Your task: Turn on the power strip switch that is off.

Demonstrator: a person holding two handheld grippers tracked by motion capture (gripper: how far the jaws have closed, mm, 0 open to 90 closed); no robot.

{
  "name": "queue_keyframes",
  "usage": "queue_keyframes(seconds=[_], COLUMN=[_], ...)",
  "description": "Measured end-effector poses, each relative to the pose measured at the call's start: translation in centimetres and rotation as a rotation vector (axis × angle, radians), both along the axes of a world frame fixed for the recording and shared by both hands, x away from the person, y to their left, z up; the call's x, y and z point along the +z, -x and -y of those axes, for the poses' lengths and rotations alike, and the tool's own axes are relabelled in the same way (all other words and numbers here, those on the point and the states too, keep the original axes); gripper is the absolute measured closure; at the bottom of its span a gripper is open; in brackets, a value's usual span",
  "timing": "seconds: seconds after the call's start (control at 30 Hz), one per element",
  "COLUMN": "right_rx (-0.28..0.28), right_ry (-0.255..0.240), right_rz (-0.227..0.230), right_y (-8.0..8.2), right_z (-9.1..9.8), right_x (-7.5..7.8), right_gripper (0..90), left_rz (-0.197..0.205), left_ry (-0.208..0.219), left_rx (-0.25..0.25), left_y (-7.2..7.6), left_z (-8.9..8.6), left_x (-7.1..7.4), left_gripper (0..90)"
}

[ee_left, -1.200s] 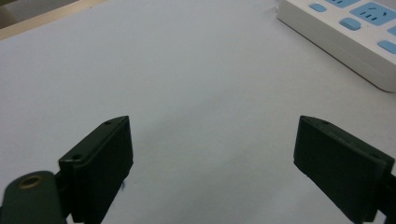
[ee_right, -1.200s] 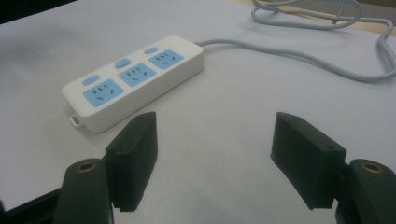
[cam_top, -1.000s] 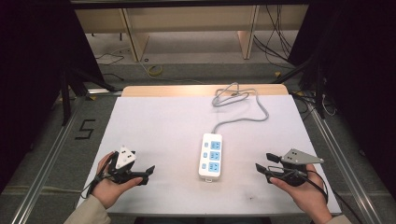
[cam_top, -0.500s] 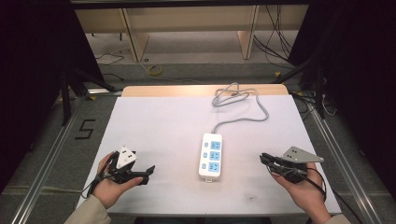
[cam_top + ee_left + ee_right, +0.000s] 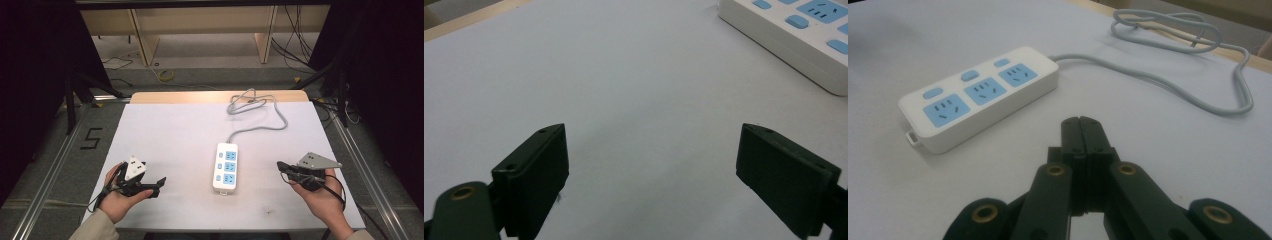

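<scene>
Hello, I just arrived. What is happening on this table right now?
A person sits at a white table with a claw in each hand. The left claw is open, with nothing between its jaws. The right claw is shut on nothing. Between them lies a white power strip with blue sockets, flat on the table, and neither claw touches it. Its grey cable runs to a loose coil at the far edge. No plug is in any socket.
</scene>
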State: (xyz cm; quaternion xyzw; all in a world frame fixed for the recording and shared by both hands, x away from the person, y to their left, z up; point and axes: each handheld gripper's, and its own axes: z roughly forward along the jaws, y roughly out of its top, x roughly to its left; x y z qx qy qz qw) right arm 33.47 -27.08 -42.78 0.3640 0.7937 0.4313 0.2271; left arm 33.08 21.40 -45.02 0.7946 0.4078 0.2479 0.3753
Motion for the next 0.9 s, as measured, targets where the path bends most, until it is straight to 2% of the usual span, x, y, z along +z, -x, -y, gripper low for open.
queue_keyframes(seconds=[0.23,0.9], right_rx=[0.026,0.055], right_ry=[0.001,-0.01], right_rz=[-0.015,-0.052], right_y=[-0.3,-1.3], right_z=[-0.8,-2.1], right_x=[0.1,0.3], right_gripper=[90.0,90.0], left_rz=[-0.002,-0.003], left_ry=[0.002,-0.004], left_rx=[-0.003,-0.008], left_y=[0.0,-0.1], left_z=[0.1,0.2], left_x=[0.0,0.0], left_gripper=[13.4,13.6])
